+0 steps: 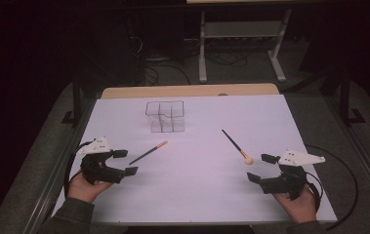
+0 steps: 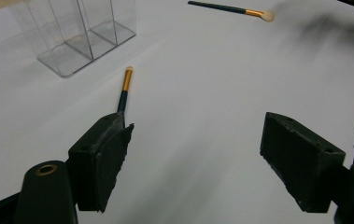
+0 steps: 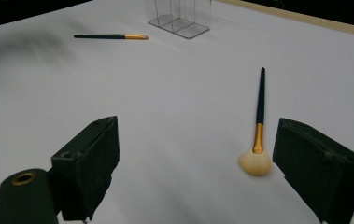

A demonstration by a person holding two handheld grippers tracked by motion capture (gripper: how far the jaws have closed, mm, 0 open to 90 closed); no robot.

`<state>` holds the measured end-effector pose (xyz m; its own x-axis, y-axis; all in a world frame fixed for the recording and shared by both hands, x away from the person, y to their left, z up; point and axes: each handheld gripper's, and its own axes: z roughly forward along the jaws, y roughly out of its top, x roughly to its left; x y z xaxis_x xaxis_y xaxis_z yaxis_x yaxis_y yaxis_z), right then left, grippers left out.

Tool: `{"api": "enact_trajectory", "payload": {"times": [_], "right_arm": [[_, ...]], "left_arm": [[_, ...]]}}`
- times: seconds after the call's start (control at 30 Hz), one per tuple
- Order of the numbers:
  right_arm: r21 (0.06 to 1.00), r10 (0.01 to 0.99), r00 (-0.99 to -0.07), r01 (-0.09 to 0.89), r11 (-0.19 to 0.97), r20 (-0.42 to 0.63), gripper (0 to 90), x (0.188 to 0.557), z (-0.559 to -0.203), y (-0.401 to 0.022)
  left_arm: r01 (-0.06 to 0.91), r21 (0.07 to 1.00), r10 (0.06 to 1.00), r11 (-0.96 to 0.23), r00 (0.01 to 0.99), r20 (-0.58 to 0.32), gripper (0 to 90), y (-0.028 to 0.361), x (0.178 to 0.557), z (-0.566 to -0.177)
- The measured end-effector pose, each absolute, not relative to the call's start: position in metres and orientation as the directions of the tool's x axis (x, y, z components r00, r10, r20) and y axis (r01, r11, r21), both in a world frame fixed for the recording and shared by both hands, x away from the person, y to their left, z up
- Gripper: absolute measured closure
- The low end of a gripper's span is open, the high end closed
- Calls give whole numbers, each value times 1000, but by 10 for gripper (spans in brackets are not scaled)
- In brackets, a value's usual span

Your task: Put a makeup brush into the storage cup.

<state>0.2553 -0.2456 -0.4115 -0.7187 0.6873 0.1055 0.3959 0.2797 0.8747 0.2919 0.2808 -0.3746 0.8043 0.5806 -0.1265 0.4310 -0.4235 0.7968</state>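
Brushes (image 1: 148, 152) (image 1: 236, 146) and organizer (image 1: 165, 116) bear no readable writing

Clear glossy plastic organiser (image 1: 166, 117), matt white table (image 1: 197, 195); soft-bristled brush (image 1: 237, 146), gold metal ferrule

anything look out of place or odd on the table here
Nothing is spilled or broken. Two makeup brushes, the thin brush and the fluffy brush, lie loose and askew on the white table, outside the upright clear organizer.
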Motion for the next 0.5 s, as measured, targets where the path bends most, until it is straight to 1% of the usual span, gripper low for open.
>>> {"api": "enact_trajectory", "payload": {"times": [0.17, 0.33, 0.5], "right_arm": [[874, 690, -715, 400, 277, 109, 140, 255, -411, -247], [875, 690, -716, 398, 277, 107, 140, 254, -410, -247], [874, 688, -718, 399, 278, 109, 140, 254, -411, -247]], "left_arm": [[448, 776, 585, -444, 801, -128, 233, 277, 301, -371], [436, 758, 574, -485, 813, -100, 234, 273, 307, -366], [440, 754, 574, -488, 812, -102, 234, 271, 313, -363]]}}
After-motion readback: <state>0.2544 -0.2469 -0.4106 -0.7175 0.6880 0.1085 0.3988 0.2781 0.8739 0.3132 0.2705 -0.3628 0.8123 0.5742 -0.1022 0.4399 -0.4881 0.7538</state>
